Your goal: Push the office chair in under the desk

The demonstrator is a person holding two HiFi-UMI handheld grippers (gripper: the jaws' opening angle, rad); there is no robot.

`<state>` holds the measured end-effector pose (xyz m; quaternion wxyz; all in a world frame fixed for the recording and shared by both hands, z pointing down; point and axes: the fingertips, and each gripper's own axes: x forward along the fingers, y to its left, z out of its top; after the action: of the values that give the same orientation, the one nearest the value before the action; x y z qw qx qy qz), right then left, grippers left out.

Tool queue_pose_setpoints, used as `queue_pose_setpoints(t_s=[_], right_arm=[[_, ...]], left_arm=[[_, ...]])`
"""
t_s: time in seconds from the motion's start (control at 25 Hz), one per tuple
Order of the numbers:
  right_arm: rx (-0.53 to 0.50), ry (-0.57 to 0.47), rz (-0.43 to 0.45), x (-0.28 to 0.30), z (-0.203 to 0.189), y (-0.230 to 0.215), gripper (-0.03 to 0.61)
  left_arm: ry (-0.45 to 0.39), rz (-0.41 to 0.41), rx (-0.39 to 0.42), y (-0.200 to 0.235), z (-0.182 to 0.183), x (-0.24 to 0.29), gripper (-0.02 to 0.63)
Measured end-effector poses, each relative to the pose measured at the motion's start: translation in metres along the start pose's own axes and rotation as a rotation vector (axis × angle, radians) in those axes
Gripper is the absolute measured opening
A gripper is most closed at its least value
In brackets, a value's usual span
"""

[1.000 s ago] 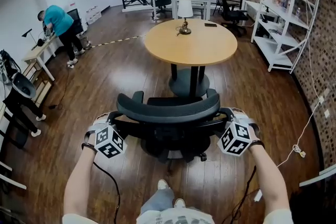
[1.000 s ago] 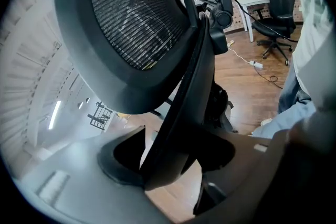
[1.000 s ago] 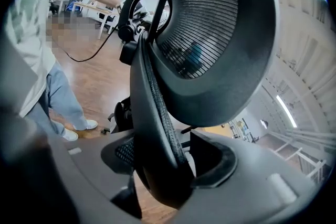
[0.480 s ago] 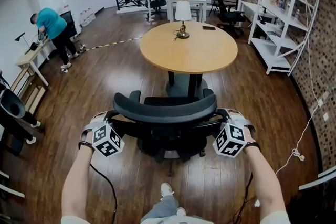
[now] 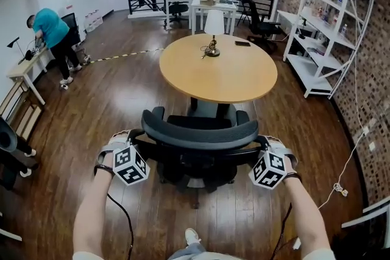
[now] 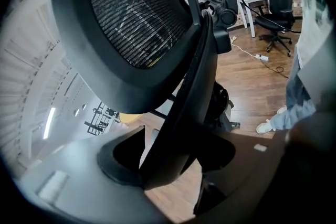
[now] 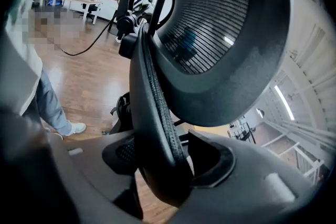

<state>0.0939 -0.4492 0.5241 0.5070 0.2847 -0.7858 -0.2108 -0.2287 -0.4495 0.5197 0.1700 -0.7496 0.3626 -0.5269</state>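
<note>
The black mesh office chair (image 5: 198,134) stands with its back to me, its seat front at the near edge of the round wooden desk (image 5: 237,79). My left gripper (image 5: 135,138) is closed on the left edge of the backrest (image 6: 136,23). In the left gripper view that edge runs between the jaws of the left gripper (image 6: 168,160). My right gripper (image 5: 262,144) is closed on the right edge. In the right gripper view the backrest (image 7: 220,34) rim sits pinched in the right gripper (image 7: 163,165).
A table lamp (image 5: 213,24) and a dark phone (image 5: 242,43) are on the desk. White shelving (image 5: 323,27) lines the brick wall at right, with a cable (image 5: 338,186) on the floor. A person in teal (image 5: 52,30) bends over a bench at left.
The chair and both grippers have moved forward over the wood floor toward the round desk. The seat front now reaches the desk's near edge. Both grips stay on the backrest.
</note>
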Motion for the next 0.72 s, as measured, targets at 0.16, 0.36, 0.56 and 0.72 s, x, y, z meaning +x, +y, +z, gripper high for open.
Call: queue_pose_setpoints(t_s=[0.16,0.36,0.56,0.72], right_arm=[[0.022,0.019,-0.009,0.02,0.001,-0.018,0.241],[0.038,0.038,-0.021,0.04,0.002,-0.04,0.241],[0.053,0.05,-0.038,0.055,-0.002,-0.06,0.241],[0.055,0.053,-0.055,0.074,-0.005,-0.082,0.241]], left_arm=[[-0.011,-0.016,0.017,0.024,0.001,0.027,0.296],[-0.018,-0.034,0.03,0.051,0.005,0.054,0.298],[-0.031,-0.031,0.044,0.072,0.013,0.078,0.298],[-0.03,-0.032,0.045,0.092,0.018,0.101,0.301]])
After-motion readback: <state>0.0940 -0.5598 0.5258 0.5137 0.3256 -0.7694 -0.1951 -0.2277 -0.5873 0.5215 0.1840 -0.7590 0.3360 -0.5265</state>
